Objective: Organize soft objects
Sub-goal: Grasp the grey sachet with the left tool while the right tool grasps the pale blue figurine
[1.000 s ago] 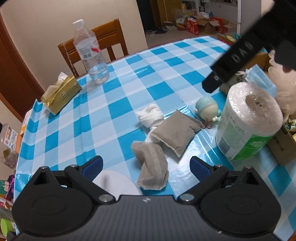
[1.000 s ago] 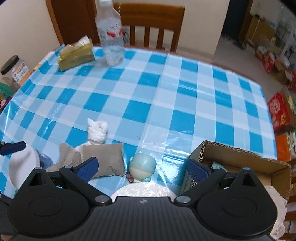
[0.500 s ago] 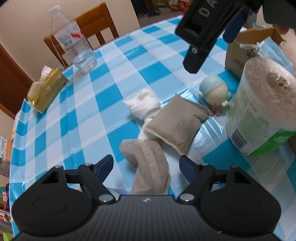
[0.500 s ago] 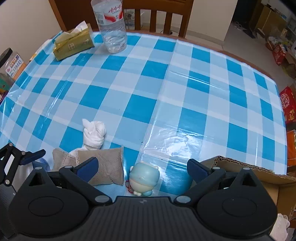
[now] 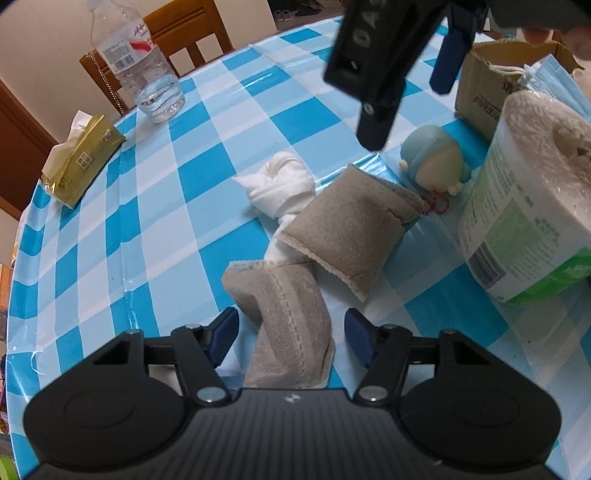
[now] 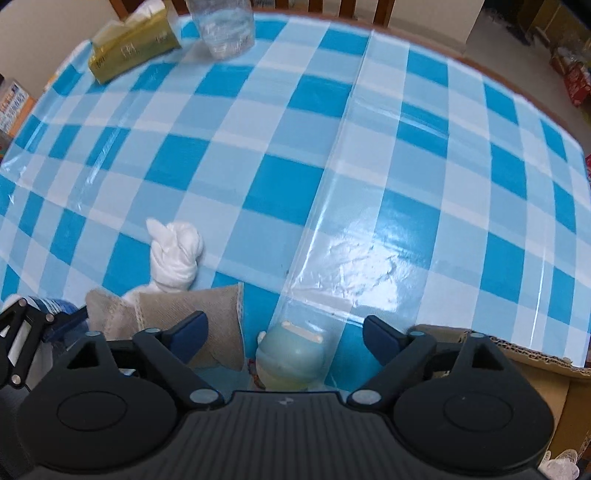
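The left tongs [image 5: 291,339] are closing around the near grey fabric pouch [image 5: 284,317] on the checked table [image 5: 184,184], pads not yet pressing. The right tongs [image 6: 284,332] are closing too, nothing gripped, over the pale blue round soft toy [image 6: 291,354]. Neither is in the brown cardboard box [image 6: 535,373] yet.

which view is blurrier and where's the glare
Right wrist view: softer overall, with motion smear on the bottle and tissue pack, and a bright glare patch on the tablecloth. Left wrist view: sharp on the grey cloth, only thin glints along tablecloth creases; fisheye bends the table edge in both.
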The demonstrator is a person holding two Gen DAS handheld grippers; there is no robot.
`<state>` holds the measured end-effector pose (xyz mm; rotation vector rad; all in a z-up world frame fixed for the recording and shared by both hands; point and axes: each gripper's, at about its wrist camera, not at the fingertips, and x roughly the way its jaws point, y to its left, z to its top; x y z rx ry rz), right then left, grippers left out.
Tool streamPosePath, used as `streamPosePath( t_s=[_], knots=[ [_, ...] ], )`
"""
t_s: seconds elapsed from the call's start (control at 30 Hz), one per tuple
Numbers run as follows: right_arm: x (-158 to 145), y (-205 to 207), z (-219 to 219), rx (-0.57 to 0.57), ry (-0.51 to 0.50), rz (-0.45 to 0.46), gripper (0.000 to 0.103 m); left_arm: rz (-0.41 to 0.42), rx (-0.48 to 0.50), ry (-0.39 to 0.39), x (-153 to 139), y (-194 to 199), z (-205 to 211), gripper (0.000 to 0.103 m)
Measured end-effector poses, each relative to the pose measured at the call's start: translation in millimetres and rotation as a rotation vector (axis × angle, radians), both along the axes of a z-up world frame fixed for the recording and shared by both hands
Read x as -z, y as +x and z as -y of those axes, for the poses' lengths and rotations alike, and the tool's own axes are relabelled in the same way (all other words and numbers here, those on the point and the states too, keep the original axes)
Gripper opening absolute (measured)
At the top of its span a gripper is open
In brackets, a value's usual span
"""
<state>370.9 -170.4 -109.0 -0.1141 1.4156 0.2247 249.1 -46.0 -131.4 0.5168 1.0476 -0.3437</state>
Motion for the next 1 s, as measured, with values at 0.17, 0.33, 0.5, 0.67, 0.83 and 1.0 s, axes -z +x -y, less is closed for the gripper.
streamPosePath(
  t_s=[0.17, 0.33, 0.5, 0.67, 0.83, 1.0],
  knots=[
    [13.3, 2.2, -2.0, -0.013, -0.038, -0.043, 0.081, -0.009, -0.001, -0.016, 1.1, 1.7, -0.5, 0.061],
    [21.0, 2.2, -3.7, -0.019, -0.041, -0.077, 0.057, -0.007, -0.007, -0.027, 1.2, 3.9, -3.6, 0.051],
    [22.1, -0.6, -6.2, -0.034, -0.047, -0.071, 0.051, -0.014, -0.014, -0.048, -2.1, 6.1, -8.5, 0.042],
    [16.9, -5.0, -6.4, -0.045, -0.035, -0.050, 0.050, -0.015, -0.020, -0.074, -5.8, 6.1, -12.7, 0.031],
    [5.8, -8.4, -3.6, -0.051, -0.026, -0.025, 0.050, -0.018, -0.020, -0.098, -10.4, 5.6, -19.2, 0.027],
    [-4.8, -9.6, -1.3, -0.045, -0.012, -0.001, 0.049, -0.013, -0.010, -0.123, -19.9, 4.0, -25.2, 0.025]
  ],
)
